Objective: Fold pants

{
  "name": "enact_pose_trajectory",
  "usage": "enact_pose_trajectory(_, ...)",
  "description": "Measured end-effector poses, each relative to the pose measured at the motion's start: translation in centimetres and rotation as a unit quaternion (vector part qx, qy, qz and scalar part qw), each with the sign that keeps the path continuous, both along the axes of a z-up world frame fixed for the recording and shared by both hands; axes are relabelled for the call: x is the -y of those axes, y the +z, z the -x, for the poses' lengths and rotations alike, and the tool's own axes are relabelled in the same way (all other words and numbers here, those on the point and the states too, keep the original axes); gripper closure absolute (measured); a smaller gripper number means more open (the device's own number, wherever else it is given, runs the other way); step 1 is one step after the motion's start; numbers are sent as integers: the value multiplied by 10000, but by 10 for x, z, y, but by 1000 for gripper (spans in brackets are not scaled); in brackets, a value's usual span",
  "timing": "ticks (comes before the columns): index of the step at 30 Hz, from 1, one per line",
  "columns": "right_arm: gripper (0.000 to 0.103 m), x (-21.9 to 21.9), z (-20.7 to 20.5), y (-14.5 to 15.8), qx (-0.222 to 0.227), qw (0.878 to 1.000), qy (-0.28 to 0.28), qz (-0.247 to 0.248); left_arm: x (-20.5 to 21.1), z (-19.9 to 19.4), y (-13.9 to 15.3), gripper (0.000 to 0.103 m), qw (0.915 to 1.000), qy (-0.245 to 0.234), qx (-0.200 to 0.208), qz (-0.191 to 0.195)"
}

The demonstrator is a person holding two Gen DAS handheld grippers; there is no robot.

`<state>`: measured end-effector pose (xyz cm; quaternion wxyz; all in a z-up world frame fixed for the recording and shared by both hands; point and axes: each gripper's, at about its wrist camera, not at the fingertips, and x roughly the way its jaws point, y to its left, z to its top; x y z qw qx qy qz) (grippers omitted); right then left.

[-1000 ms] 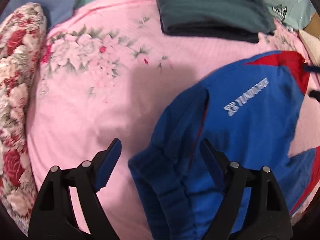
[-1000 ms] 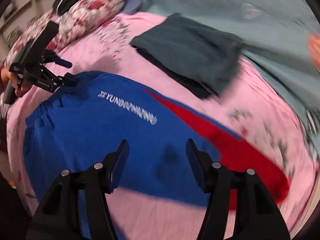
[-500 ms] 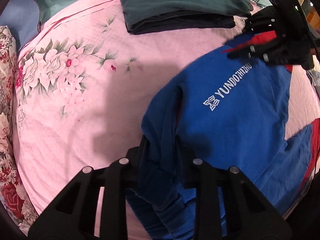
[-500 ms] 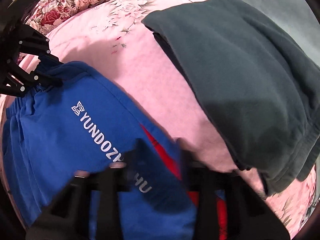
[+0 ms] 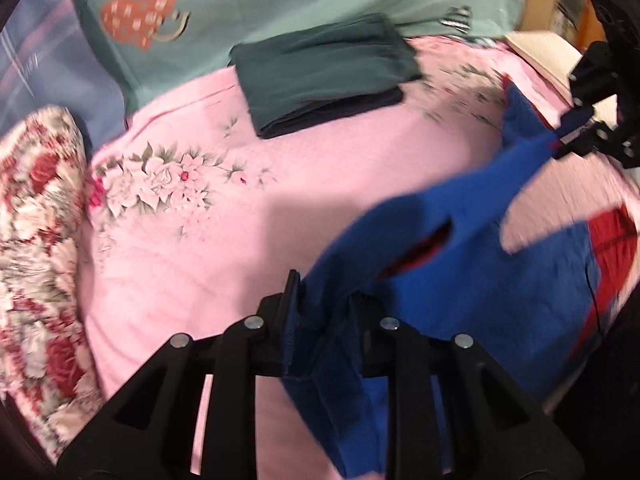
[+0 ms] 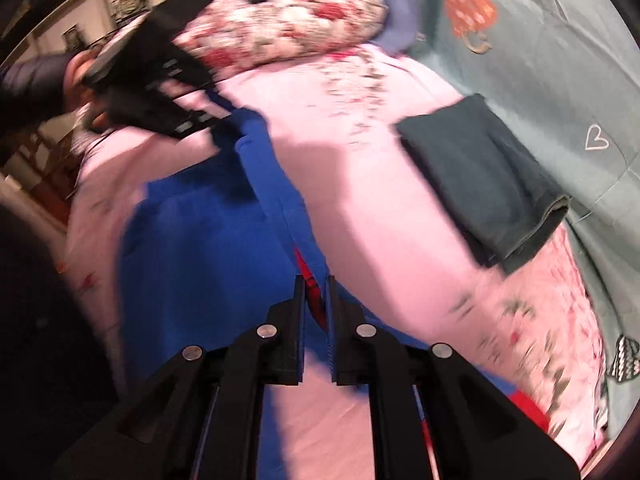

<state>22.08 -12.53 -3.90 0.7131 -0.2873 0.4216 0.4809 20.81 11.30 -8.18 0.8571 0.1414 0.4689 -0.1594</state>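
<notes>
Black tool [image 6: 316,292], silver screws, dark sleeve [image 6: 28,84]

Pink floral bed [image 5: 328,184] bearing folded dark-green garment [image 5: 324,72], blue pants [image 6: 192,248]

Left tongs [image 5: 324,304] clamped tight, right tongs [image 6: 316,300] likewise, both angled downward

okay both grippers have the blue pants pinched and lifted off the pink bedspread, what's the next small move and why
Probably raise both a little more. The left gripper and right gripper are shut on the blue pants, but the fabric between them sags and its lower part drags on the pink bedspread.
</notes>
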Motion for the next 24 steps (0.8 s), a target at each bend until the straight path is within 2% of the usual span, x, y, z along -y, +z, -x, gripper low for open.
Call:
enact_pose_trajectory(4,94,3,72,-17,-315,9995,28,72,8,55,-4,81,9995,-254,-130,-141)
enact_pose_trajectory(8,94,-13,126,-59,-837,9962,-177,145,11,95,-31,81,9986,-212,-400,-258)
enact_pose_trajectory(12,94,-21,144,-87,-1323,9897,-536,52,8,118,-47,81,9991,-125,-243,-332)
enact_pose_trajectory(15,93,-26,155,-104,-1383,9882,-651,129,5,127,-52,78,9994,-42,-125,-334)
enact_pose_trajectory(17,91,-27,154,-118,-1537,9837,-933,80,9,136,-56,78,9985,-84,-107,-539)
enact_pose_trajectory(18,87,-26,152,-119,-1645,9802,-1104,-24,11,140,-56,76,9975,-116,-149,-682)
enact_pose_trajectory(19,74,-25,150,-117,-1748,9769,-1223,-85,12,142,-55,55,9967,-115,-224,-768)
enact_pose_trajectory(21,55,-18,149,-98,-1728,9744,-1429,-142,7,151,-46,36,9955,7,-175,-926)
enact_pose_trajectory(24,54,18,141,-54,-1295,9703,-1926,-682,-4,163,-28,32,9952,216,-29,-952)
